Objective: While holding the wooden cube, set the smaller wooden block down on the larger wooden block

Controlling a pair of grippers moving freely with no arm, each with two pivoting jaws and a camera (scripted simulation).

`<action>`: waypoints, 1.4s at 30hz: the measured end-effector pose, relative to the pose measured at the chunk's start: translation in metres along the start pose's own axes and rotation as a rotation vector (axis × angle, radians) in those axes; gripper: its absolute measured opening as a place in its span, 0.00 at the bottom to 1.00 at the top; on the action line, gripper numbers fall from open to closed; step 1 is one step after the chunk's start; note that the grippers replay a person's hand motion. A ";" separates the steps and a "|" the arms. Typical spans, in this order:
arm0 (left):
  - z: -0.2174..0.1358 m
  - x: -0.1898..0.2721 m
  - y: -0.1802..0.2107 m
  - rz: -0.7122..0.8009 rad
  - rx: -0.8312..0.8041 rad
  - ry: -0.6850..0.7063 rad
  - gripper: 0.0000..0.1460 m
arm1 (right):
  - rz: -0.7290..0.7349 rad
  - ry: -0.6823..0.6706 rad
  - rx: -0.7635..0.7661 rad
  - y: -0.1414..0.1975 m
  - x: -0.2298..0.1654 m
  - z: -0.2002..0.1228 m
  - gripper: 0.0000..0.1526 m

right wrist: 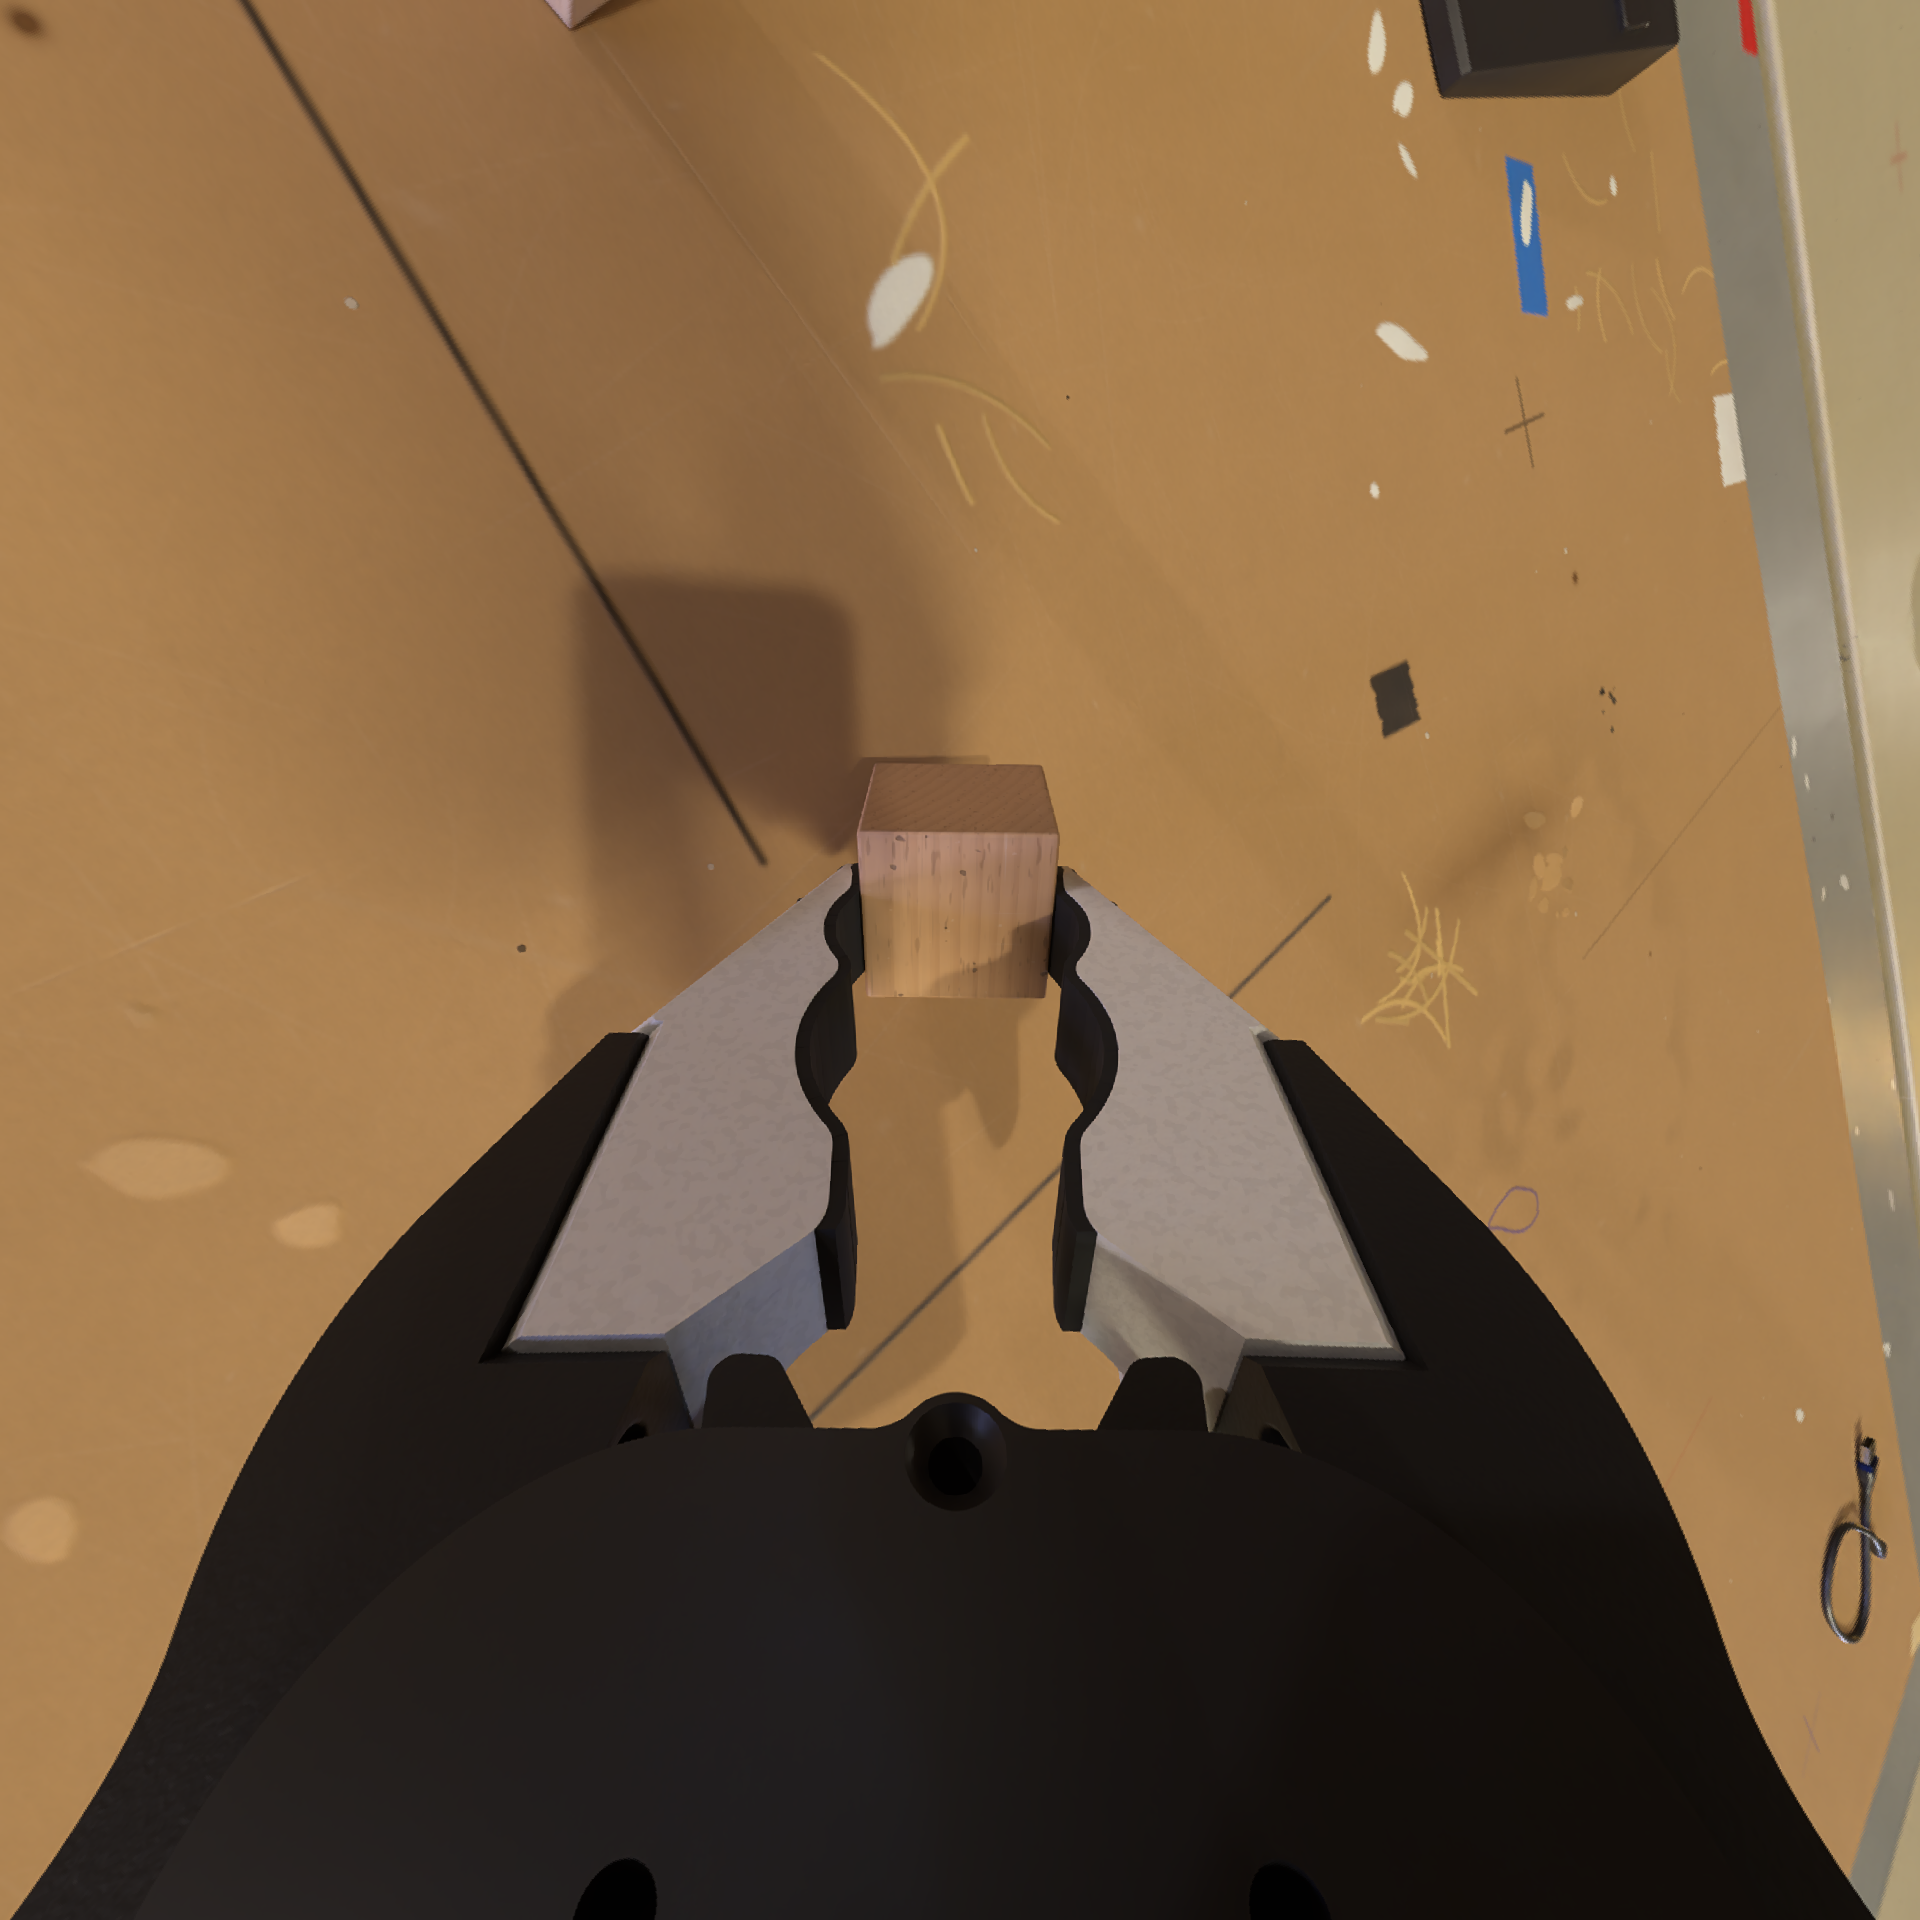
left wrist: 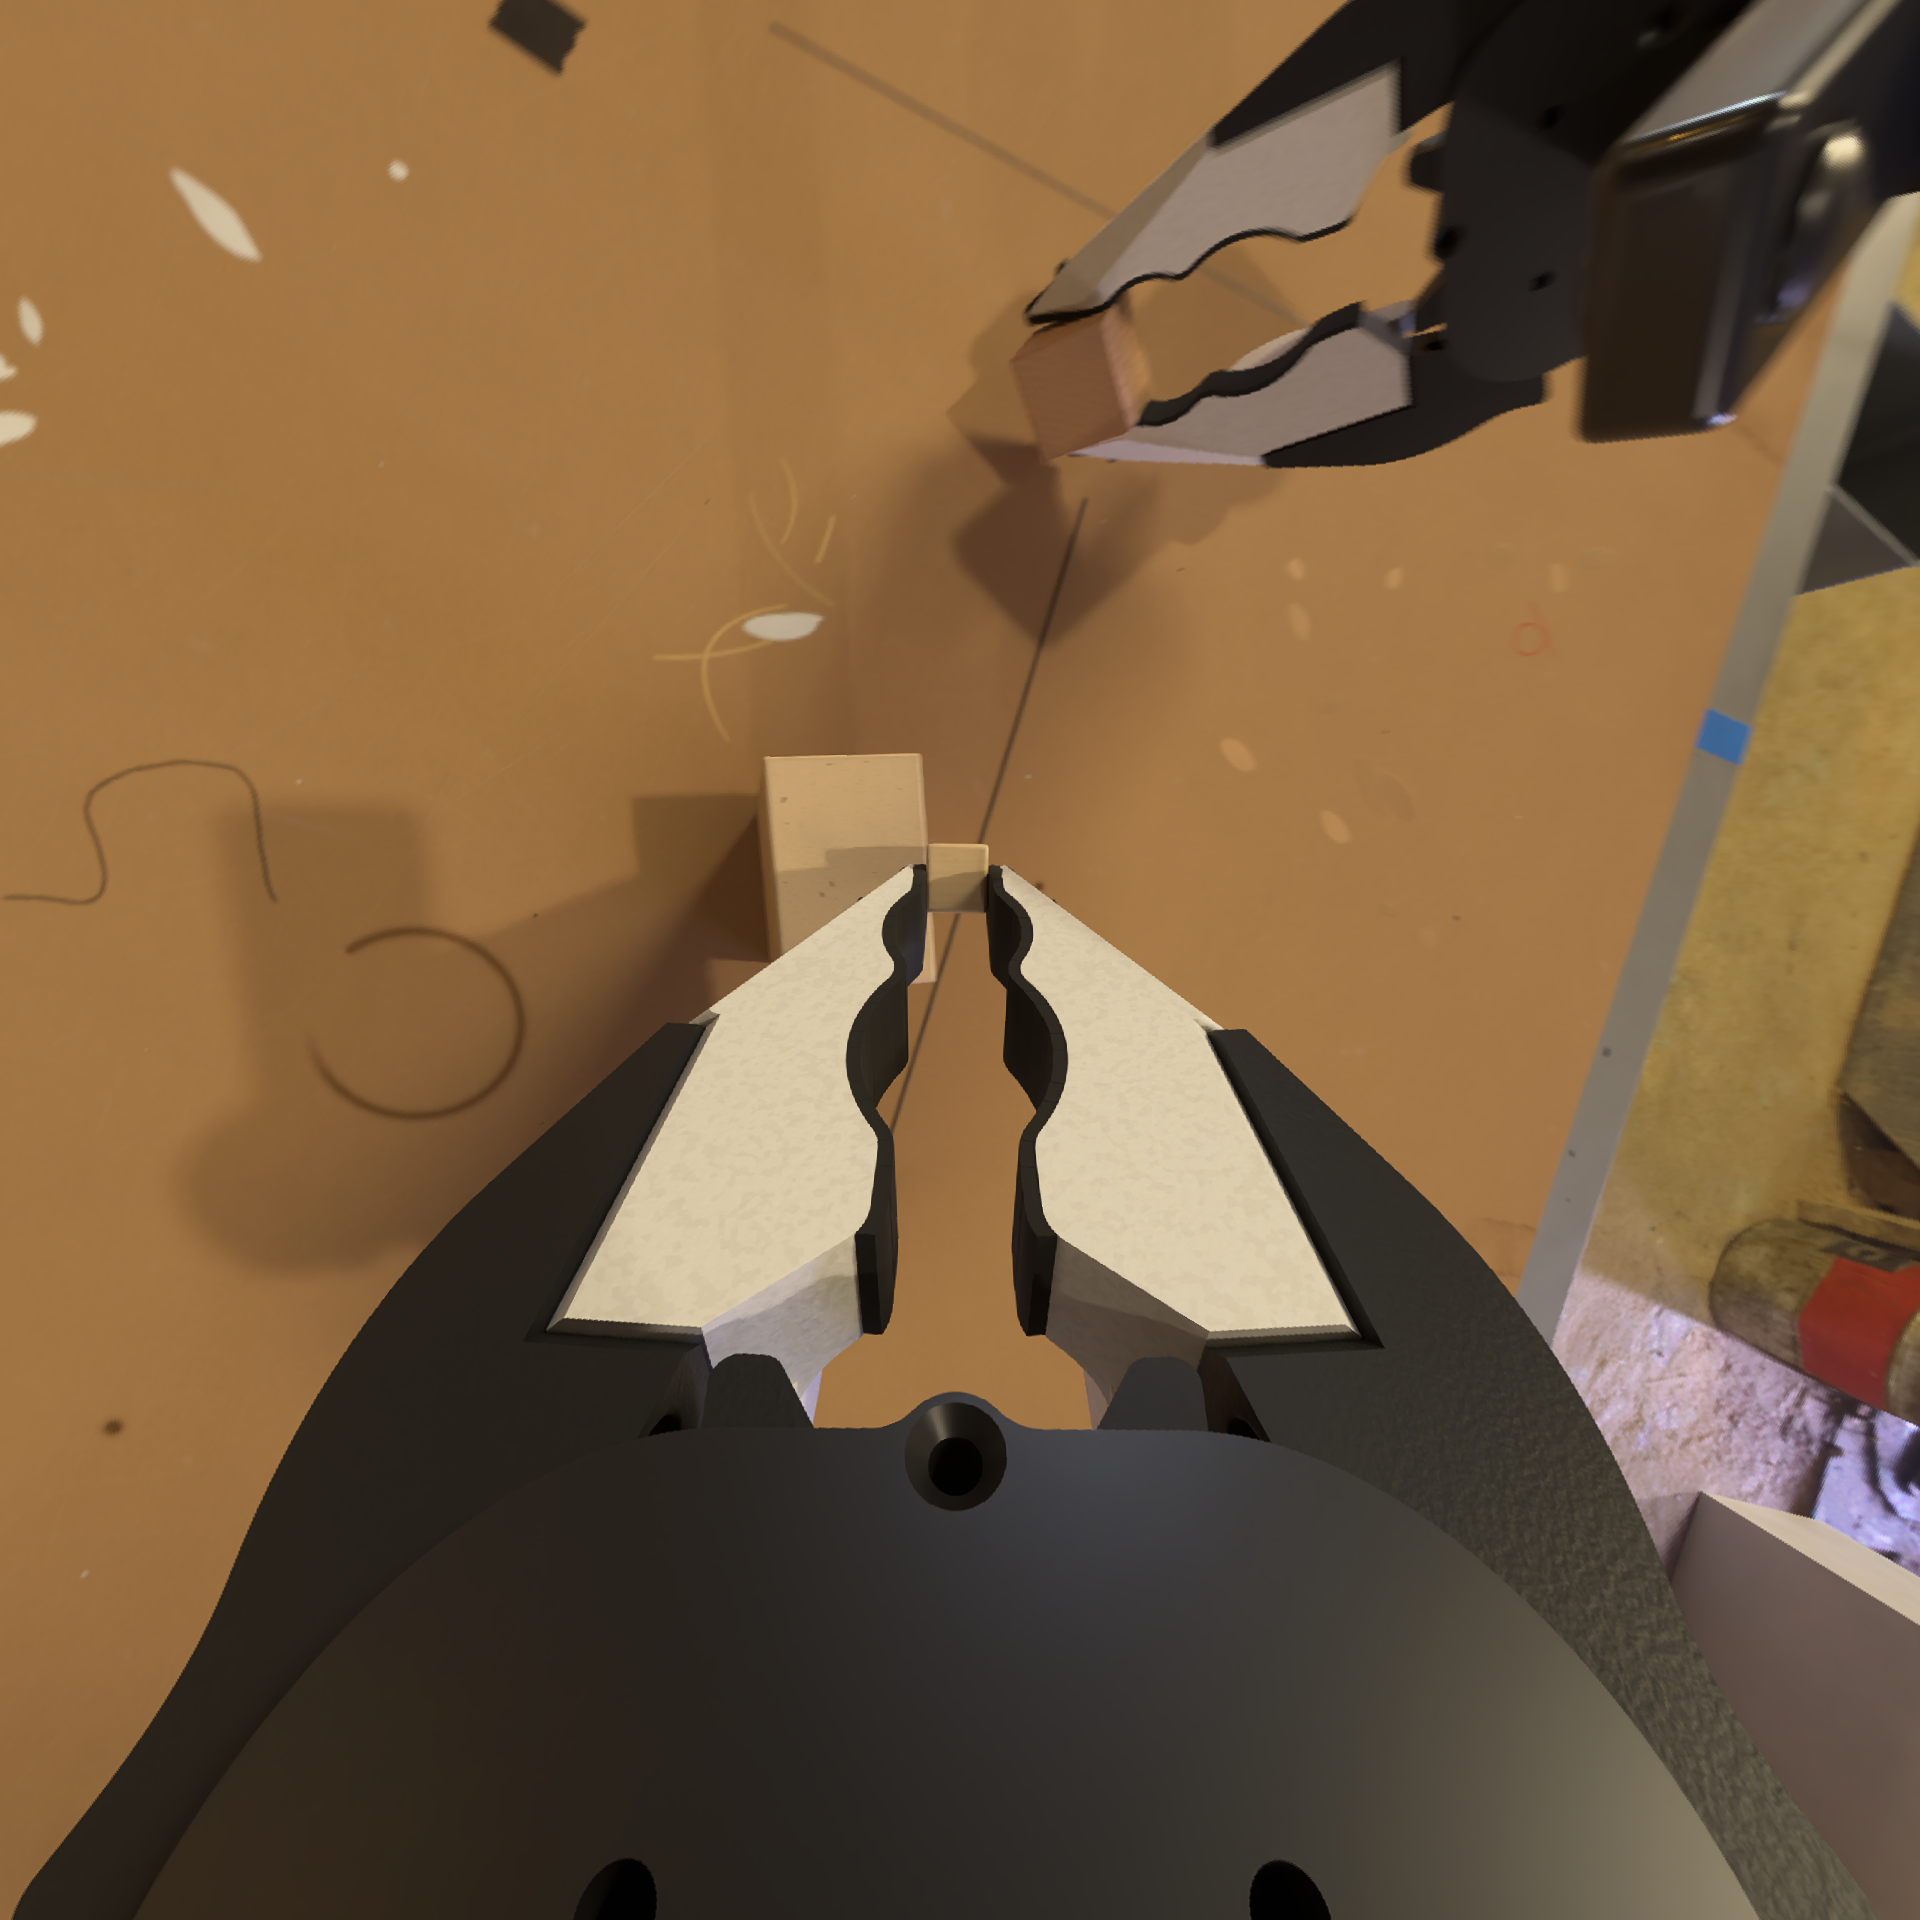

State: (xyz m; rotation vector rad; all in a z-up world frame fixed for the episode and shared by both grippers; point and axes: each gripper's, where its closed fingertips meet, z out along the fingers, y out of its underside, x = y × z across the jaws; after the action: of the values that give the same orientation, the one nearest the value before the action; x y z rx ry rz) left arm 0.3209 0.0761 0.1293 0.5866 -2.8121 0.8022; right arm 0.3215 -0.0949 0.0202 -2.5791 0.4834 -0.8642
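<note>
In the left wrist view my left gripper (left wrist: 957,883) is shut on the smaller wooden block (left wrist: 957,875), a pale little piece pinched at the fingertips. The larger wooden block (left wrist: 844,831) stands on the brown table just left of and beyond it, partly behind my left finger. My right gripper (left wrist: 1060,379) shows at the upper right of that view, shut on the wooden cube (left wrist: 1075,379) and held above the table. In the right wrist view the right gripper (right wrist: 957,914) grips the wooden cube (right wrist: 957,883) between its fingertips.
The brown table (left wrist: 416,520) carries pen marks, scratches and pale spots. Its grey edge (left wrist: 1662,935) runs down the right side, with clutter beyond. A black box (right wrist: 1548,42) sits at the far right corner, near blue tape (right wrist: 1525,234). A metal clip (right wrist: 1855,1558) lies near the edge.
</note>
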 end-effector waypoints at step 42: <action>-0.060 -0.114 0.266 -0.696 -0.450 -0.231 0.24 | 0.135 0.173 0.200 -0.018 0.040 -0.003 0.22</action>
State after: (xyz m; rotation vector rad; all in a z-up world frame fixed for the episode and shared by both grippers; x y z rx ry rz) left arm 0.3184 0.3527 0.0246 1.5017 -2.5286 -0.0304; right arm 0.3535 -0.0971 0.0510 -2.2745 0.5814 -1.0371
